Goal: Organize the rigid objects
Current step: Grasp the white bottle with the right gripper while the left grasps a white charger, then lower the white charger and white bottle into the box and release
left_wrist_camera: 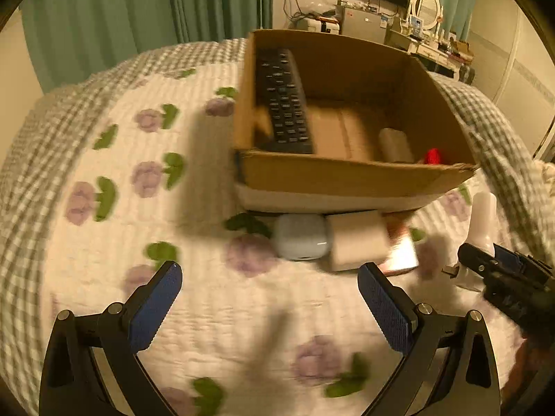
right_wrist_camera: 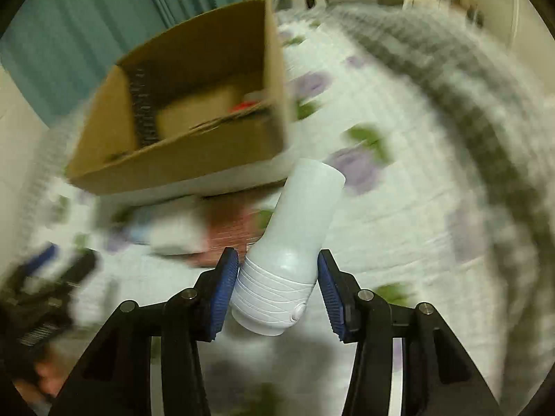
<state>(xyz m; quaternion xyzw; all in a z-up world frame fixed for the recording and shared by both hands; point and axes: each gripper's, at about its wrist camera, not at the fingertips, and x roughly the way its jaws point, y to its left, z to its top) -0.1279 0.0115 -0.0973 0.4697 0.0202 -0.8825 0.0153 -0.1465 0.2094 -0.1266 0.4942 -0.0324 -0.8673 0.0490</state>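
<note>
A cardboard box (left_wrist_camera: 347, 176) stands on the bed and holds a black remote (left_wrist_camera: 282, 102), a pale cylinder (left_wrist_camera: 395, 145) and a small red thing (left_wrist_camera: 433, 156). In front of the box lie a pale blue case (left_wrist_camera: 301, 237), a white block (left_wrist_camera: 357, 242) and a shiny reddish packet (left_wrist_camera: 402, 256). My left gripper (left_wrist_camera: 270, 289) is open and empty just short of them. My right gripper (right_wrist_camera: 277, 277) is shut on a white bottle-shaped object (right_wrist_camera: 295, 242), which it holds above the quilt to the right of the box (right_wrist_camera: 208, 152); this gripper also shows in the left wrist view (left_wrist_camera: 485, 267).
The bed has a white quilt (left_wrist_camera: 173, 312) with purple flowers and a grey checked border. Green curtains (left_wrist_camera: 121, 17) hang behind. A TV and a cluttered dresser (left_wrist_camera: 433, 48) stand at the far wall.
</note>
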